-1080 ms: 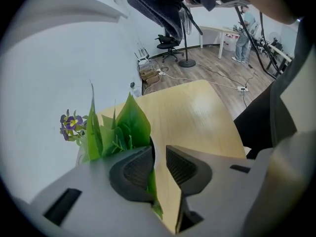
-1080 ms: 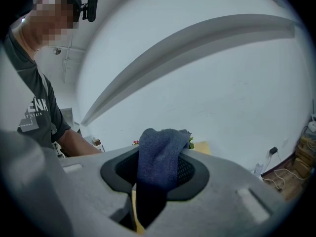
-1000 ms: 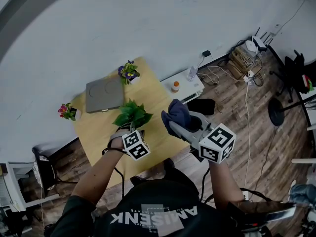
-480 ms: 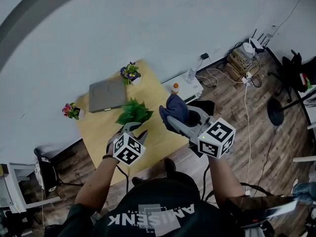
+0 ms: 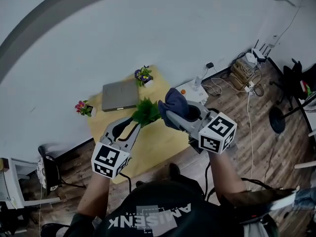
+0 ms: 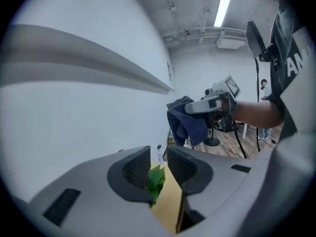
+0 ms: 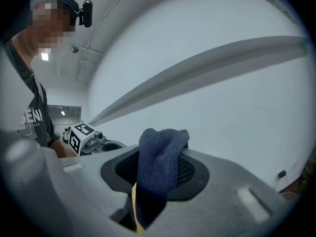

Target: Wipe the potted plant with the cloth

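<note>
The potted plant (image 5: 146, 111), green and leafy, stands on the yellow table (image 5: 150, 144); its pot is hidden. My left gripper (image 5: 134, 123) is raised just left of it and points at it. Its jaws are closing, with a gap still between the pads. In the left gripper view the leaves (image 6: 156, 180) show in that gap of the left gripper (image 6: 158, 164), and I cannot tell whether they touch the pads. My right gripper (image 5: 170, 115) is shut on a dark blue cloth (image 5: 174, 105) right beside the plant. The cloth (image 7: 160, 157) bulges up out of the right gripper (image 7: 158, 171).
A closed grey laptop (image 5: 120, 94) lies at the table's back. A purple flower pot (image 5: 143, 75) and a pink one (image 5: 84, 106) stand at its far corners. A white box (image 5: 190, 90) with a small bottle sits to the right, with cables (image 5: 247, 68) on the wood floor.
My left gripper has risen from the pot at the plant's base and now points at the leaves. The right gripper with the cloth moved up and closer to the plant.
</note>
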